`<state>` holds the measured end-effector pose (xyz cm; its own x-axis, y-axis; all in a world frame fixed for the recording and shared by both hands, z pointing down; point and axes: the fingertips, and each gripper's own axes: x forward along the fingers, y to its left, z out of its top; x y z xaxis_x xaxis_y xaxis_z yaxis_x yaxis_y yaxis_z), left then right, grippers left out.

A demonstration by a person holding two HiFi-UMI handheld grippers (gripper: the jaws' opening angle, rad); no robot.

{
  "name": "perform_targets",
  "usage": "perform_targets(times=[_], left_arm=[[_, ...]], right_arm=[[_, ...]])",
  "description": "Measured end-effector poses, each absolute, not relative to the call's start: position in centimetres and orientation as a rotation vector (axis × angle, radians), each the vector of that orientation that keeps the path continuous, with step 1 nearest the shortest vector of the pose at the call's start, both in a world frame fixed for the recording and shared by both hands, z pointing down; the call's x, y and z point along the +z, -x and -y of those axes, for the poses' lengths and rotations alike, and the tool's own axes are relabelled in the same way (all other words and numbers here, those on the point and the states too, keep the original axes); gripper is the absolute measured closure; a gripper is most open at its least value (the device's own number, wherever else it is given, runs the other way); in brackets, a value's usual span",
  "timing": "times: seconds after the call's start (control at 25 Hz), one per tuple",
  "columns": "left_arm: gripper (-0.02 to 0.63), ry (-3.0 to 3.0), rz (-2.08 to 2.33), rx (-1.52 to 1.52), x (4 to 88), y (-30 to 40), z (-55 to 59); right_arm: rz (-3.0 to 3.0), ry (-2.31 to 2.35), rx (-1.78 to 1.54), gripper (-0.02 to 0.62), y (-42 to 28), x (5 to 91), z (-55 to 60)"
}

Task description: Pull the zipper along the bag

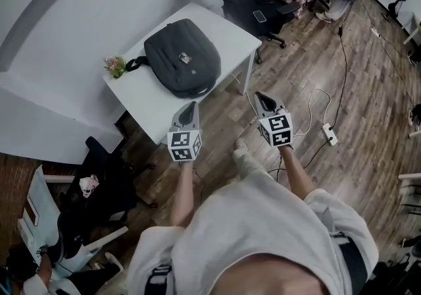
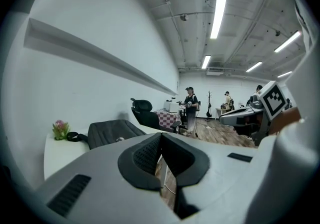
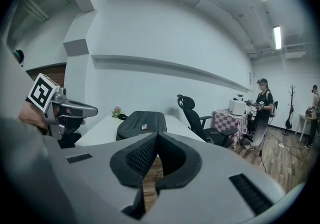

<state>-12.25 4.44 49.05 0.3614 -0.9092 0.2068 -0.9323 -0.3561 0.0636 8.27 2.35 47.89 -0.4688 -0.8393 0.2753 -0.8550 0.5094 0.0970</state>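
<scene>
A dark grey backpack (image 1: 183, 58) lies flat on a white table (image 1: 141, 103), with a small tag on its top. It also shows in the left gripper view as the backpack (image 2: 111, 132) and in the right gripper view as the backpack (image 3: 141, 121). My left gripper (image 1: 190, 108) hangs over the table's near edge, jaws shut and empty. My right gripper (image 1: 263, 99) is held over the wooden floor to the right of the table, jaws shut with nothing between them. Both grippers are short of the bag and touch nothing.
A small pot of flowers (image 1: 115, 65) stands at the table's left corner beside the bag's strap. A black office chair (image 1: 253, 4) stands behind the table, another chair (image 1: 105, 175) at the near left. A power strip (image 1: 329, 133) and cables lie on the floor. A person (image 3: 261, 113) stands far off.
</scene>
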Motion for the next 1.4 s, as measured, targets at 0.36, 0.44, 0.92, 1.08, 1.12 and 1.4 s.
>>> perform_targets(times=[0.36, 0.44, 0.92, 1.08, 1.12, 1.4], left_arm=[[0.58, -2.409, 1.677, 0.229, 51.1, 13.1, 2.5], [0.58, -2.407, 1.672, 0.24, 51.5, 13.1, 4.6], [0.58, -2.348, 1.669, 0.332, 52.6, 12.5, 17.1], [0.58, -2.315, 1.675, 0.387, 53.7, 13.2, 19.8], [0.58, -2.311, 1.672, 0.406, 54.1, 13.3, 20.2], [0.58, -2.327, 1.609, 0.577, 56.4, 12.3, 20.6]], right_arm=[[2.478, -1.376, 0.111, 0.581, -7.2, 50.1, 4.9], [2.486, -1.361, 0.121, 0.581, -6.8, 50.3, 7.0], [2.53, -1.241, 0.181, 0.581, -5.0, 51.1, 21.7], [2.551, -1.172, 0.209, 0.581, -3.6, 52.0, 25.4], [2.557, -1.155, 0.218, 0.581, -3.3, 52.3, 26.1], [2.569, -1.045, 0.268, 0.581, -1.4, 55.2, 28.6]])
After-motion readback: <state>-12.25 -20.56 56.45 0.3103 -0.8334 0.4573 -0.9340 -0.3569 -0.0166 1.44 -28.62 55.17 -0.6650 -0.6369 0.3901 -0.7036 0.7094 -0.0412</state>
